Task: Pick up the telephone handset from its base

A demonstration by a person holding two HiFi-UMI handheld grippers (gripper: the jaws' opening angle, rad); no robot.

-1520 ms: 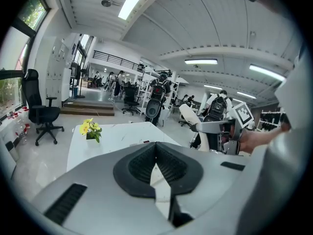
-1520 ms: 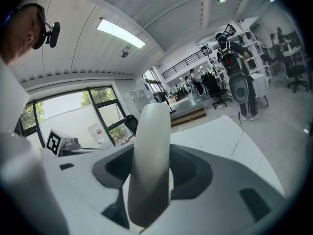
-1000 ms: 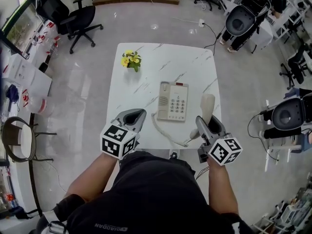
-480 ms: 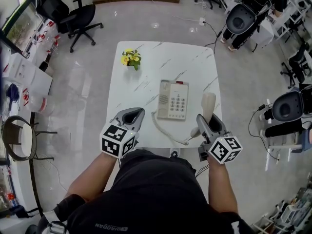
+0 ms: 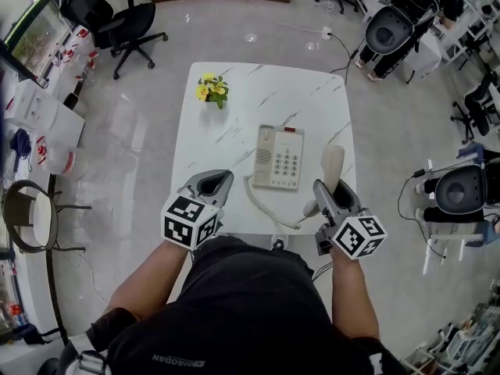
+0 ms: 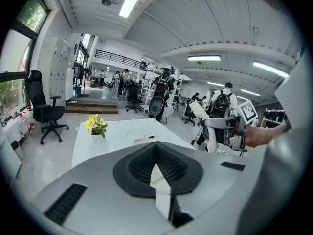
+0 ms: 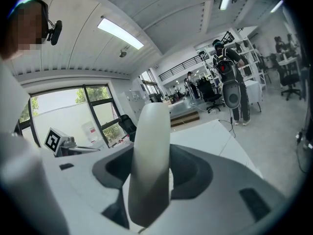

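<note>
Handset (image 5: 333, 165) off its base, clamped in the right gripper (image 5: 326, 196)
It stands upright between the closed jaws, at 3 o'clock of the base (image 5: 280, 159), near the table (image 5: 234, 123) edge; the cord (image 5: 262, 205) trails at 6. The left gripper (image 5: 209, 186) has its jaws together, empty. Bare tabletop lies at 12, flowers (image 5: 212, 91) at 11.

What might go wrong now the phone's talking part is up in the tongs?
The handset sticks far out of the right tongs, gripped near one end, so it might tip or slip out. Its cord runs to the phone; pulling hard might drag the phone toward the edge of the table.
</note>
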